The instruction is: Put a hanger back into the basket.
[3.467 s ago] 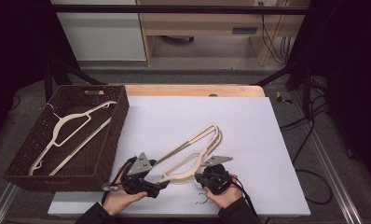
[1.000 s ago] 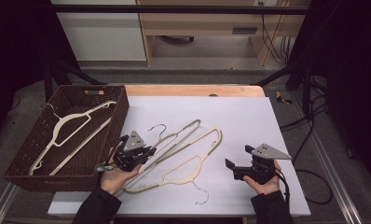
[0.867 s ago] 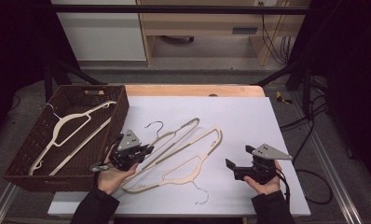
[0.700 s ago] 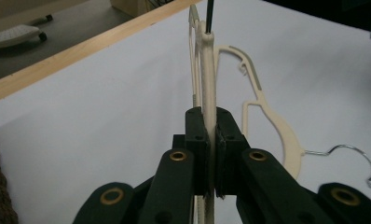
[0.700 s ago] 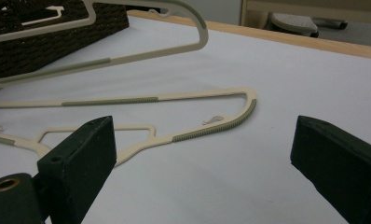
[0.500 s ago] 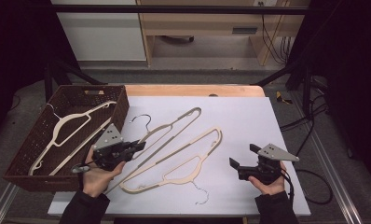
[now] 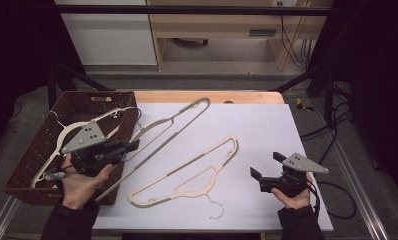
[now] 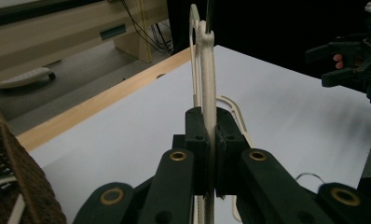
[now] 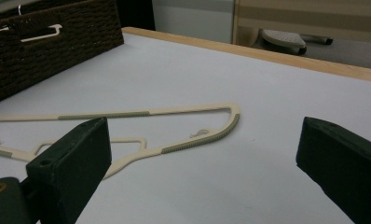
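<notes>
Up and leftward goes the left gripper [image 7: 129, 146] since a second ago, carrying its hanger [image 7: 174, 122] over the basket [image 7: 24, 172] rim. White tabletop [image 7: 267, 125] with a wooden far edge, dark room around, pale cabinet behind. Count: two grippers, one basket, one hanger on the tabletop [image 7: 187, 177], one lifted, at least one in the basket. Left jaws pinch the lifted hanger's bar, which runs straight out ahead between them. Right gripper [image 7: 263, 173] hovers near the tabletop's front corner, jaws spread wide, holding nothing.
</notes>
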